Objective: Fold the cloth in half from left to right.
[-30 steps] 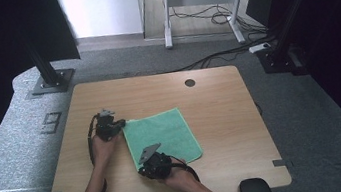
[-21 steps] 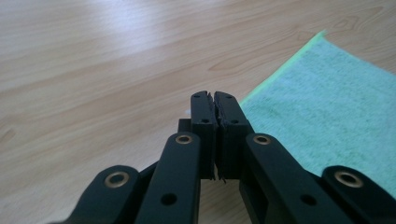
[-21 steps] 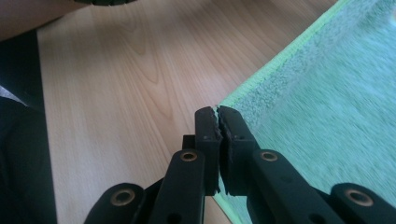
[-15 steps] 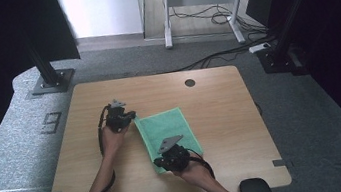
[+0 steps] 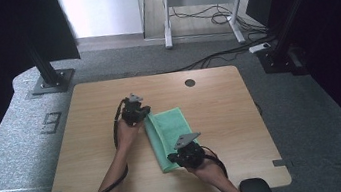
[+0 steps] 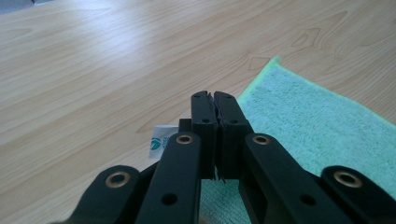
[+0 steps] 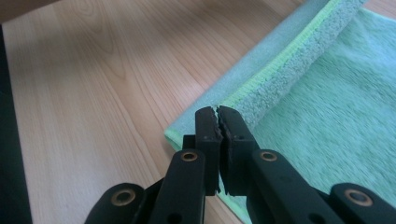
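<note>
Green towel point(image 5: 170, 135) folded at table point(image 5: 88, 138) centre. Left gripper point(image 6: 215, 100) clamped on its 11 o'clock corner, right gripper point(image 7: 218, 116) on its 6 o'clock corner. Risk: uneven pull skews fold, slips thin edge.

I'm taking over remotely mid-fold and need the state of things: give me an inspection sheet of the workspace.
Surface: wooden table, a round hole near its far edge.
Job's things: green towel, folded over on itself, a white tag at one corner.
Clutter: nothing seen.
Grippers: left gripper shut at the towel's far corner; right gripper shut at its near corner; whether cloth is pinched is unclear.
Cables: black cables on the floor beyond.
Surroundings: grey carpet, desk frame.
</note>
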Action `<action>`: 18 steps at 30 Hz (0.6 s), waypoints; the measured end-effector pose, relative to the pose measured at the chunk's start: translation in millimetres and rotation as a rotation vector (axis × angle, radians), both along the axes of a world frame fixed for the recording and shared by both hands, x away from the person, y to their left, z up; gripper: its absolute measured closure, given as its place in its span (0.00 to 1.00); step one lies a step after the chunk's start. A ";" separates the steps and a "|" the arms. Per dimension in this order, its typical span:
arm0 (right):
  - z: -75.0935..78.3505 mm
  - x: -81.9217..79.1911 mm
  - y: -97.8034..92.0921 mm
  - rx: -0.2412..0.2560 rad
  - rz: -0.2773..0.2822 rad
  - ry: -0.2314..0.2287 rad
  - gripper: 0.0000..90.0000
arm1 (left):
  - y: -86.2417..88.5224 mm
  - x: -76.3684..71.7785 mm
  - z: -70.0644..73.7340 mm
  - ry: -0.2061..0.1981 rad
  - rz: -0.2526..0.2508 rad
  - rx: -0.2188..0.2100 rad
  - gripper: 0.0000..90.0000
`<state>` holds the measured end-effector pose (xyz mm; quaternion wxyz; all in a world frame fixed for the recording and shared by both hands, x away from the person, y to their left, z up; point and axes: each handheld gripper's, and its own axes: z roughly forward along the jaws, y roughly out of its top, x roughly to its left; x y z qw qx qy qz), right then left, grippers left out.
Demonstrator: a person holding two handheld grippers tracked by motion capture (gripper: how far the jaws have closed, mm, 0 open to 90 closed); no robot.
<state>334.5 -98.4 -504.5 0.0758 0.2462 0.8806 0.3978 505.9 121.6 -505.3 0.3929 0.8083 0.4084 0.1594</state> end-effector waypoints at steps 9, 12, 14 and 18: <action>-1.3 -0.7 -20.2 -0.010 -0.034 -0.004 0.96 | -28.9 6.9 2.5 -0.001 -0.036 0.017 0.97; -1.4 -0.5 -26.7 -0.011 -0.045 -0.003 0.96 | -36.3 8.6 3.8 -0.005 -0.047 0.026 0.97; -1.5 -0.3 -31.5 -0.012 -0.055 -0.005 0.96 | -41.9 10.1 4.6 -0.007 -0.056 0.029 0.97; -0.9 0.1 -41.4 -0.010 -0.076 -0.004 0.96 | -50.4 12.8 4.7 -0.008 -0.067 0.043 0.97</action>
